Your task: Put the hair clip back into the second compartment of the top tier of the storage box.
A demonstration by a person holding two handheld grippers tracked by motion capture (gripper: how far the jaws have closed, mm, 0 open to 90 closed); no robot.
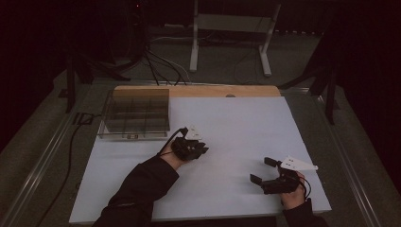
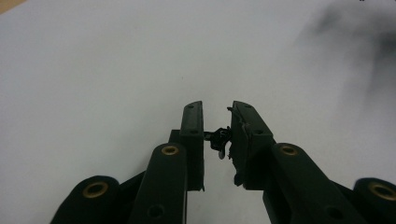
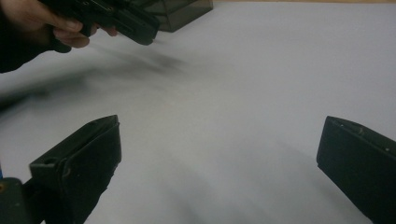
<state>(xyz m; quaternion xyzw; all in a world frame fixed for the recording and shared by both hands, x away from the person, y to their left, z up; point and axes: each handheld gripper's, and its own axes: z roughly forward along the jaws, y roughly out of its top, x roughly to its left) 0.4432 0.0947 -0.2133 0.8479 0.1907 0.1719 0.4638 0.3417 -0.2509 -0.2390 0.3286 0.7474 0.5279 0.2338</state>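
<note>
The left gripper (image 2: 217,121) has its matte black jaws drawn close, pinching a tiny dark, irregular object (image 2: 219,138) between the pads; what it is made of is too small to tell. Any long axis seems to run jaw to jaw, though its heading on the table cannot be told. In the high view this gripper (image 1: 201,147) sits just left of the table's middle, with the person's dark sleeve (image 1: 142,182) running in from 7 o'clock.

The right gripper (image 3: 217,163) has its blocky black jaws spread wide with nothing between them. In the high view it (image 1: 263,170) lies at 4 o'clock, well apart from the left one.

The table (image 1: 236,127) is smooth, flat and white, with a wooden strip (image 1: 222,91) along its far edge. A clear, smoky plastic box (image 1: 135,113) with divided compartments stands at 10 o'clock, near the left gripper but apart from it.
</note>
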